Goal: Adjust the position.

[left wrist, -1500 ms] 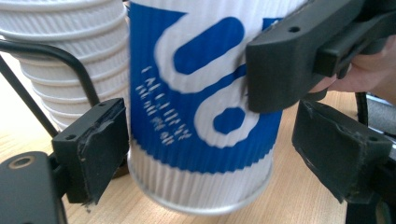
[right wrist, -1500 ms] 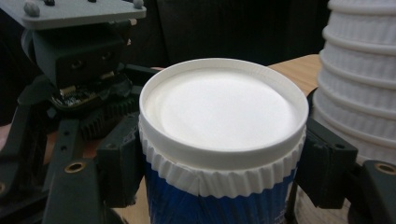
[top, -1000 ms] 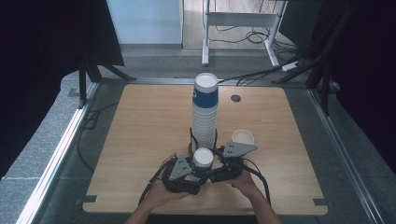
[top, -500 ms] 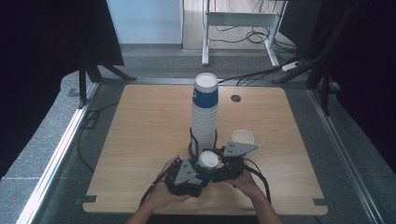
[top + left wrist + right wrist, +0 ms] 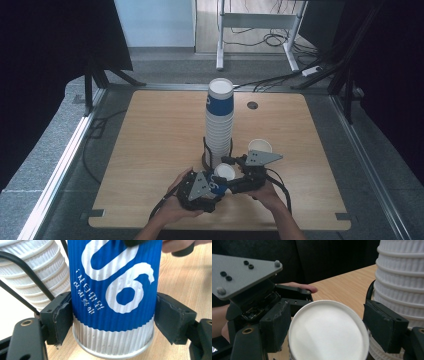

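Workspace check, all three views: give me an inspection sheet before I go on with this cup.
Surface: wooden table, with a round cable hole near the far edge.
Job's things: blue-and-white paper cup, upside down, between both grippers; tall cup stack mid-table; single white cup standing right of the stack.
Clutter: nothing seen.
Grippers: left gripper has just been closing and its pads press the cup's sides; right gripper has its jaws on either side of the cup's top end, contact unclear.
Cables: black gripper cables loop around the stack's base.
Surroundings: grey floor, white desk frame, floor cables beyond.
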The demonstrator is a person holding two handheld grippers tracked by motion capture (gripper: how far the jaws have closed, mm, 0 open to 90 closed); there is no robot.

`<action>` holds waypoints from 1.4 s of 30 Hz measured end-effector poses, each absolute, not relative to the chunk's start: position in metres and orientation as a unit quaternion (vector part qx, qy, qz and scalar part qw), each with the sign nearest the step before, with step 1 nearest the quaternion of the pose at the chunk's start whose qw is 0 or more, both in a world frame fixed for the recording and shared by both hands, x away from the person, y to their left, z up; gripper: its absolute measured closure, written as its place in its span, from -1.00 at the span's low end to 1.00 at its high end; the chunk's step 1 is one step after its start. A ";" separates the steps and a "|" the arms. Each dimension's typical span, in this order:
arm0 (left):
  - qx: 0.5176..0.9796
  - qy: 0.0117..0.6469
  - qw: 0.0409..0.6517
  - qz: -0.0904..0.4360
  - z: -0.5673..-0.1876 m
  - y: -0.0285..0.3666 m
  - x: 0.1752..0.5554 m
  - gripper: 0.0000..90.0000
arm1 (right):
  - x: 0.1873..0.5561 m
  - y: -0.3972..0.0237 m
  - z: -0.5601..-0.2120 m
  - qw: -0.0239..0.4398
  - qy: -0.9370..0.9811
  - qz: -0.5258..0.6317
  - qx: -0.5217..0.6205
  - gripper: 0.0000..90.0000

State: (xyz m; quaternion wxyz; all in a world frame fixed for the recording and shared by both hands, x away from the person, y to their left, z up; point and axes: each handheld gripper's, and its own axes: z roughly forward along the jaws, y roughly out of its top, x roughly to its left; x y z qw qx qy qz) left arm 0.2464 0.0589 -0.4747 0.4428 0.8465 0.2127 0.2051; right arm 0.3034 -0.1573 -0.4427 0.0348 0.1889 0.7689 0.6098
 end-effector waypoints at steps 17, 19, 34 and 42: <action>0.865 0.193 0.365 0.284 -0.478 0.060 0.247 -0.54 | 0.304 -0.176 -0.439 0.033 0.779 0.595 0.194 -0.49; 0.867 0.190 0.357 0.291 -0.479 0.059 0.246 -0.54 | 0.304 -0.176 -0.440 0.031 0.786 0.587 0.192 -0.49; 0.875 0.145 0.296 0.354 -0.482 0.046 0.236 -0.55 | 0.304 -0.165 -0.458 0.019 0.816 0.541 0.201 -0.58; 0.876 0.129 0.279 0.371 -0.483 0.041 0.231 -0.55 | 0.304 -0.157 -0.465 0.003 0.827 0.528 0.194 -0.58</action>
